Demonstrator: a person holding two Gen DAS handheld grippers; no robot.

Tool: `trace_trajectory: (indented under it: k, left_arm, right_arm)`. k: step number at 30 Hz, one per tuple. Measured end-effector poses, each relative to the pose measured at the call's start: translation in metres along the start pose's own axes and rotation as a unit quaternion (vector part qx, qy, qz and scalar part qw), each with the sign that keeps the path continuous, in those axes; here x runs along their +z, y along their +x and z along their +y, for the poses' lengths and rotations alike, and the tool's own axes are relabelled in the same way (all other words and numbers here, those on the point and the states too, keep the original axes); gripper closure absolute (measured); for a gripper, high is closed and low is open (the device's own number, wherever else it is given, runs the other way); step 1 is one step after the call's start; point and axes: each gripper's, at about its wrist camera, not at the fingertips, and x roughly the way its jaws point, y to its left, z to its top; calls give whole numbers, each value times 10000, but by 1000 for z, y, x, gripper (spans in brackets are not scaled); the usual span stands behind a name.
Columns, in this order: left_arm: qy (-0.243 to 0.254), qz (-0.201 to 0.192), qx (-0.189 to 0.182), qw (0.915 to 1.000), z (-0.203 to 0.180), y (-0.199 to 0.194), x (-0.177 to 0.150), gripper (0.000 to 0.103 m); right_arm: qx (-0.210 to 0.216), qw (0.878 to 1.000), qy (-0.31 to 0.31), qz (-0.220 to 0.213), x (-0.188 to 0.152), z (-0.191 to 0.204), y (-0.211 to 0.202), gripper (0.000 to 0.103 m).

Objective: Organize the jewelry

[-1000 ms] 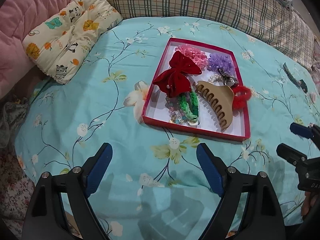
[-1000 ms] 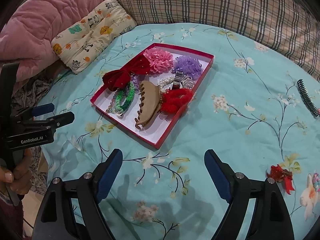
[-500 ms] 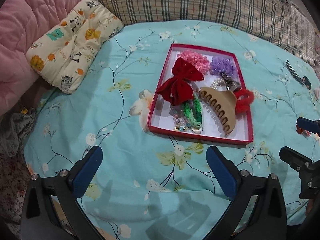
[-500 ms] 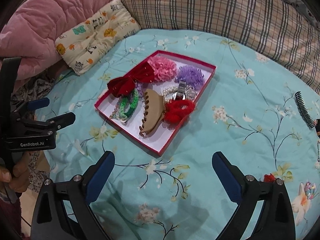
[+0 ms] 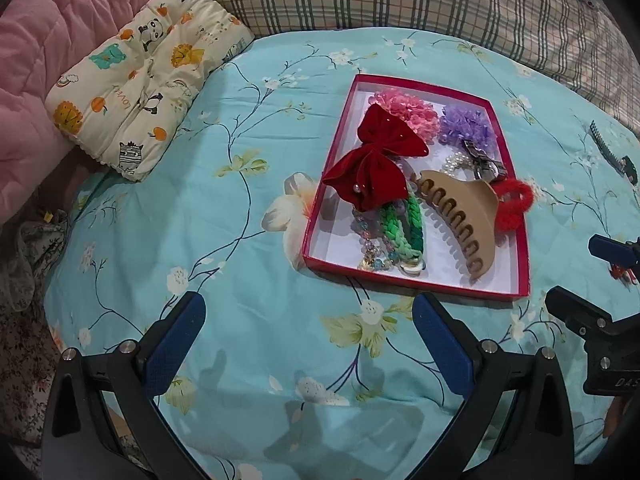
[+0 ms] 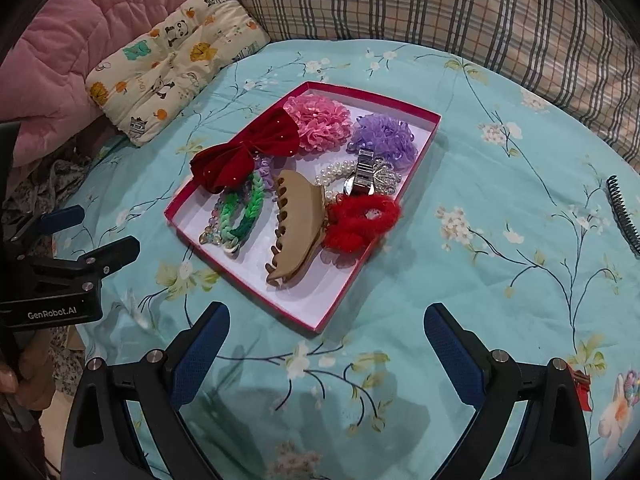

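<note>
Already gathered in a shallow red tray (image 6: 344, 304) near the middle of the bed (image 6: 460, 264), the accessories await sorting: a red velvet bow (image 6: 248, 152), pink (image 6: 320, 120) and purple (image 6: 384, 136) ruffled scrunchies, a green braided band (image 6: 244, 212), a tan claw clip (image 6: 296, 228), a pearl strand with a metal watch (image 6: 364, 176), and a fuzzy red scrunchie (image 6: 360, 220) at the tray's right edge. Both the left gripper (image 5: 308, 328) and the right gripper (image 6: 326, 344) hover just short of the tray's near edge, jaws spread wide and empty. Everything looks light; the fabric pieces should squash softly and grip easily at their middles, while the stiff, smooth clip is probably best pinched across its spine, and the loose beads may slip. A black comb (image 6: 624, 216) lies well apart towards the bed's right edge.
</note>
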Motion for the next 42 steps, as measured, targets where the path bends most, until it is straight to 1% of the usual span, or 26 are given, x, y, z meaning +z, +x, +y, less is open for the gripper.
trace_trajectory:
  k: [15, 42]
  left_arm:
    - [52, 20, -127, 9999, -6, 6, 8, 0]
    - [60, -3, -115, 9999, -8, 9, 12, 0]
  right_arm:
    - [-4, 9999, 146, 44, 9, -8, 10, 4]
    - [55, 9997, 212, 58, 15, -14, 13, 4]
